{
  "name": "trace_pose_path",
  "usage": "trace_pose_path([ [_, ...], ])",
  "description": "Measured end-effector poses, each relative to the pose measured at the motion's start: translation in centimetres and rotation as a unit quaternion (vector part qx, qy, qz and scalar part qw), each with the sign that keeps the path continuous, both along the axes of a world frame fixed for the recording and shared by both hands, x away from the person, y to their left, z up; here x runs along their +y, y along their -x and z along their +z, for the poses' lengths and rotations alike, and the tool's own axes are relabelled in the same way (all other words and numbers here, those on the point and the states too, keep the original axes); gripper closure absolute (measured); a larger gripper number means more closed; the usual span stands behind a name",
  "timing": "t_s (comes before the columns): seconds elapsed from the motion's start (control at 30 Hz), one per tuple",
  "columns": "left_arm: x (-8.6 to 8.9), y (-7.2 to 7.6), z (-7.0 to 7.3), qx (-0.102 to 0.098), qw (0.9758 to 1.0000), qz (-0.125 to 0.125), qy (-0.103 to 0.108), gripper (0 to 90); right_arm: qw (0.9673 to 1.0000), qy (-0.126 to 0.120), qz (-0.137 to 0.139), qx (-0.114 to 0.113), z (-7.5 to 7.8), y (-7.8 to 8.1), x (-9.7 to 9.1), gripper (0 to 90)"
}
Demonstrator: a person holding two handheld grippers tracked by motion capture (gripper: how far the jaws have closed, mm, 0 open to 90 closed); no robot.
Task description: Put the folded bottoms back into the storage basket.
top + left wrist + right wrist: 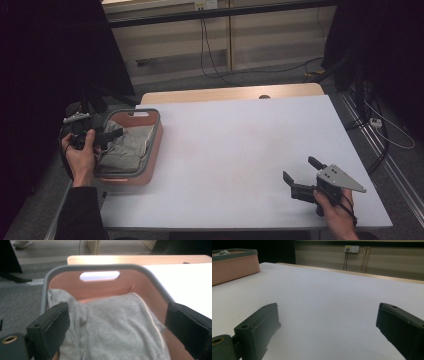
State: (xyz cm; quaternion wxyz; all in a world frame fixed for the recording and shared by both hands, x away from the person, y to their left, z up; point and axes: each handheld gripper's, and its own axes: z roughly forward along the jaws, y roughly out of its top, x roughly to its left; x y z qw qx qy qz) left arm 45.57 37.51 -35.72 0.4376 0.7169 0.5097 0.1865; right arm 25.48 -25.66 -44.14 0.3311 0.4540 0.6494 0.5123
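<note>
Left gripper (111, 135): held at the near left corner of the table, over the basket; its jaws stand wide apart with nothing pinched between the pads.
Grey cloth (117, 325): lies crumpled inside the basket, directly beneath and ahead of the left gripper's jaws, loose from both pads.
Basket (156, 145): pink with a grey rim and a slot handle in its far wall, sitting under the left gripper at the table's left edge.
Right gripper (299, 176): held low near the right front corner, jaws spread apart and empty, well apart from the basket.
Table (235, 150): white top, bare ahead of the right gripper.
</note>
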Motion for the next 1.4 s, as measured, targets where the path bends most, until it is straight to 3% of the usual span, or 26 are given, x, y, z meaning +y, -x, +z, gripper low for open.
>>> trace_pose_path([
  [0.13,0.0,0.9,0.6,-0.041,0.9990,0.017,-0.007,5.7,1.0000,-0.001,-0.001,0.000,0.0,0.1,-0.1,4.4],
  [0.2,0.2,1.4,0.9,-0.056,0.9983,0.019,0.001,4.7,1.0000,0.000,-0.001,0.000,0.0,0.0,0.0,4.1],
  [0.27,0.4,1.8,1.0,-0.067,0.9976,0.018,0.012,4.7,1.0000,0.000,-0.001,0.000,0.0,0.0,0.0,4.1],
  [0.43,0.5,2.7,1.1,-0.082,0.9965,0.014,0.006,4.3,1.0000,-0.001,-0.001,0.000,0.0,0.0,0.0,4.1],
  [0.53,0.6,3.3,1.1,-0.089,0.9959,0.011,-0.005,4.3,1.0000,-0.001,-0.001,0.000,0.0,0.1,0.0,4.1],
  [0.83,1.4,5.1,1.5,-0.101,0.9947,0.006,0.020,3.7,1.0000,0.001,-0.001,0.000,0.0,0.0,0.0,4.1],
  [0.93,1.2,5.6,1.6,-0.109,0.9941,-0.001,0.008,3.8,1.0000,0.001,-0.001,0.000,0.0,0.1,0.0,4.1],
  [1.03,1.0,6.2,1.6,-0.103,0.9946,0.002,0.009,4.2,1.0000,0.000,-0.001,-0.001,0.0,0.1,0.0,4.1],
  [1.23,1.1,7.5,1.1,-0.111,0.9937,0.007,0.012,5.0,1.0000,0.002,0.000,-0.001,0.0,0.1,0.0,4.1],
  [1.4,0.7,8.5,1.0,-0.102,0.9948,0.002,0.001,5.5,1.0000,0.002,0.000,0.000,0.0,0.1,0.0,4.1],
])
